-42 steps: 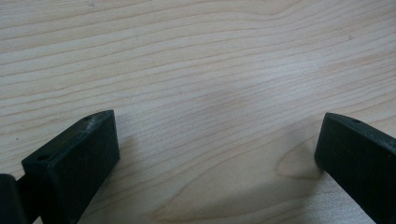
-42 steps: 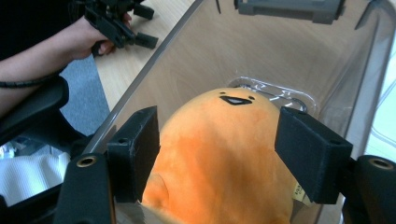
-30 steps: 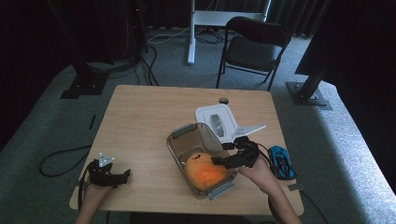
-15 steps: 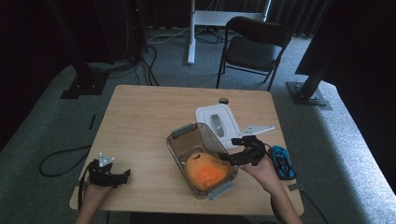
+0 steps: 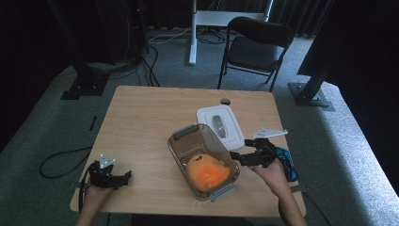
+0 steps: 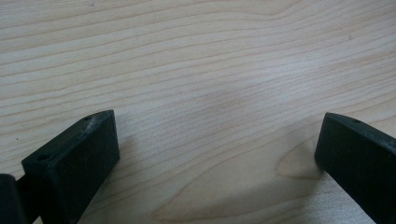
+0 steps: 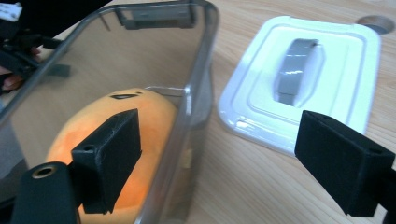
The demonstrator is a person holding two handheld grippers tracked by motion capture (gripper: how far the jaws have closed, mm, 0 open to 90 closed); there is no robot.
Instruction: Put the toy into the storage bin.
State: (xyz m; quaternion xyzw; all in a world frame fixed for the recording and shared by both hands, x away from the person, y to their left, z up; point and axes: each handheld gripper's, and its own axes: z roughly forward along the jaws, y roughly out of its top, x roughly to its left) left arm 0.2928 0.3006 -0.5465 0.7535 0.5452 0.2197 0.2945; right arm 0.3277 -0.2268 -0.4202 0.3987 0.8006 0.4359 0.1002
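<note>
Right claw (image 5: 245, 158) has backed off the container (image 5: 203, 160), jaws spread wide

mango (image 5: 207, 172) in container (image 5: 181, 141), lid (image 5: 219, 123) behind.

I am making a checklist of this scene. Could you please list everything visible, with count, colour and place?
container: 1, clear grey, table centre-right
orange fruit: 1, orange, inside container
lid: 1, white with grey handle, behind container
blue object: 1, blue, table right edge
white paper: 1, white, right of lid
table: 1, light wood
chair: 1, black, behind table
left gripper: 1, black, open, table front-left
right gripper: 1, black, open, beside container
</note>
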